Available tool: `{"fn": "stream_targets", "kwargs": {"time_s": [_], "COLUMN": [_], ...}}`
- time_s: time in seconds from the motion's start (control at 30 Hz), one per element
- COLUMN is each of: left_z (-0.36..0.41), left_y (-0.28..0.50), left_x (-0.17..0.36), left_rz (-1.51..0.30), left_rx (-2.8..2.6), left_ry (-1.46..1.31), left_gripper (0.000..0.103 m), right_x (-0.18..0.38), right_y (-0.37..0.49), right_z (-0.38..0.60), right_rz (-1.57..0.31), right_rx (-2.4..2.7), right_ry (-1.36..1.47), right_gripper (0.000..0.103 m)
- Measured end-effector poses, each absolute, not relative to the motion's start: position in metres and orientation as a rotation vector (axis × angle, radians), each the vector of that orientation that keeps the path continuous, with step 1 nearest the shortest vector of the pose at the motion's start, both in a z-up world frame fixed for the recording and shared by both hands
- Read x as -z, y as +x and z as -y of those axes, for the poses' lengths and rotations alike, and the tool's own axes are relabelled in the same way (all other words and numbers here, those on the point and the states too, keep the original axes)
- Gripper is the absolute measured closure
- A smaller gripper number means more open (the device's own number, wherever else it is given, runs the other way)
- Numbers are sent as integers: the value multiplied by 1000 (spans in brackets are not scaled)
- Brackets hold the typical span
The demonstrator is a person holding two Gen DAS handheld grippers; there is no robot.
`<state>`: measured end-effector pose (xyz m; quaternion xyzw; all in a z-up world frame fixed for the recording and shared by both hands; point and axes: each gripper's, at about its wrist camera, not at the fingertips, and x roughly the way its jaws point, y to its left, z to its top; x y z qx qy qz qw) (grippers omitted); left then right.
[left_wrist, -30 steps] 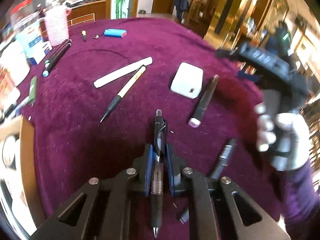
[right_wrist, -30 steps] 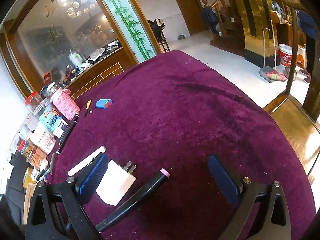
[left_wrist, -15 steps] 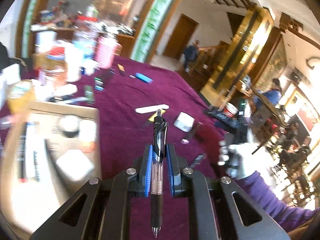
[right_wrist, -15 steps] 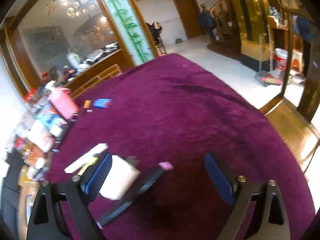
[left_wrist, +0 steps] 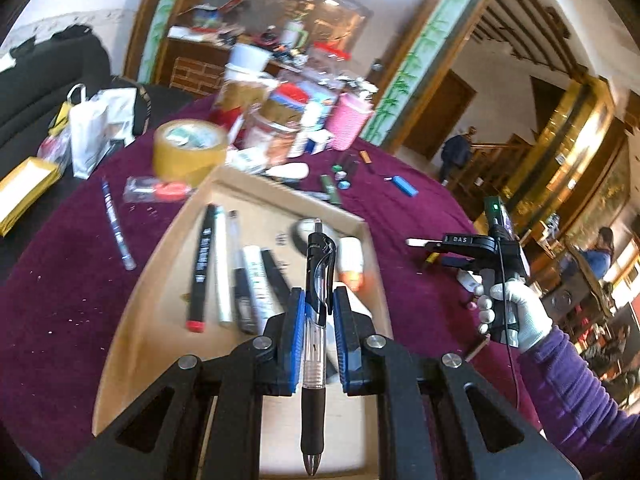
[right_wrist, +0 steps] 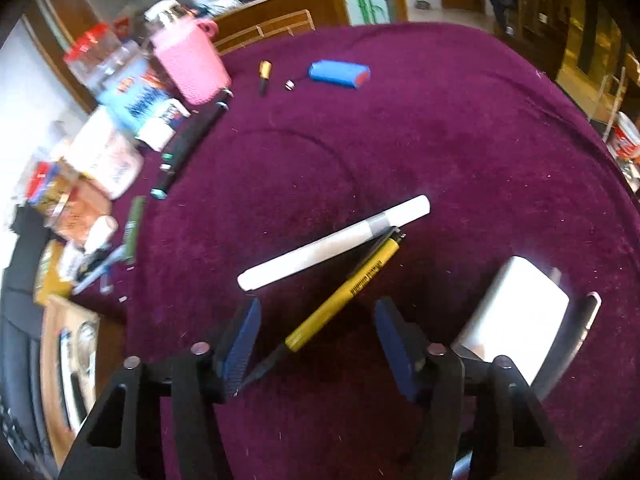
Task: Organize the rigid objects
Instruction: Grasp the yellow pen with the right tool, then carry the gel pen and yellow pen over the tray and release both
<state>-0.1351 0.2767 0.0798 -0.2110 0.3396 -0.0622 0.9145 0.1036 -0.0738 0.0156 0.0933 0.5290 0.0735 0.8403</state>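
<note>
My left gripper (left_wrist: pixel 318 300) is shut on a black gel pen (left_wrist: pixel 316 264), tip pointing back toward the camera. It hangs over a shallow cardboard tray (left_wrist: pixel 156 320) holding several pens and markers side by side. In the right wrist view my right gripper (right_wrist: pixel 318 312) points down at the purple cloth and its jaws are closing. A yellow pen with a black tip (right_wrist: pixel 352 280) lies between the pads, which do not touch it. A white marker (right_wrist: pixel 332 244) lies just beyond it. A white charger (right_wrist: pixel 516 312) and a black pen with a pink end (right_wrist: pixel 588 312) lie right of the jaws.
A tape roll (left_wrist: pixel 188 152), jars, boxes and a pink cup (right_wrist: pixel 192 64) crowd the table's far left side. A blue battery pack (right_wrist: pixel 340 74) and small bits lie further out. A blue pen (left_wrist: pixel 116 228) lies left of the tray. A gloved hand (left_wrist: pixel 516 312) holds the right gripper.
The left gripper swung left with the gel pen, from over the cloth to above the tray. The right gripper shifted left from the charger to the yellow pen, and its jaws narrowed.
</note>
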Motion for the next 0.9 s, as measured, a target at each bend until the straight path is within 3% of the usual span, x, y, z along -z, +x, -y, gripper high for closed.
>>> {"fn": "stream_targets", "kwargs": {"time_s": [0.03, 0.07, 0.1, 0.13, 0.3, 0.5, 0.57, 0.63, 0.77, 0.9], "left_z": [-279, -282, -285, -288, -302, -309, -309, -311, -313, -315], "left_y": [-130, -126, -118, -112, -87, -72, -77, -84, -105, -131], "left_x": [-76, -73, -68, -64, -50, -38, -42, -47, -61, -75], "left_rz": [-716, -729, -751, -769, -829, -878, -854, -827, -772, -704], "left_rx": [117, 108, 94, 79, 7, -34, -42, -51, -46, -48], "left_ry": [-432, -431, -429, -427, -421, -429, -427, -433, -462, -474], "left_gripper": [89, 89, 89, 89, 89, 88, 78, 60, 59, 51], "right_x": [-14, -13, -12, -12, -14, -25, -32, -39, -58, -84], "right_y": [105, 106, 106, 107, 101, 77, 66, 58, 39, 17], "right_z": [70, 66, 62, 61, 79, 89, 87, 83, 65, 33], "right_rz": [-1107, -1102, -1093, -1086, -1056, -1039, -1025, -1015, -992, -957], "right_rx": [-128, -105, -73, -56, -77, -184, -222, -264, -384, -512], "right_ry": [180, 157, 123, 105, 175, 281, 292, 311, 344, 324], "right_gripper": [46, 55, 70, 77, 92, 95, 95, 95, 95, 95]}}
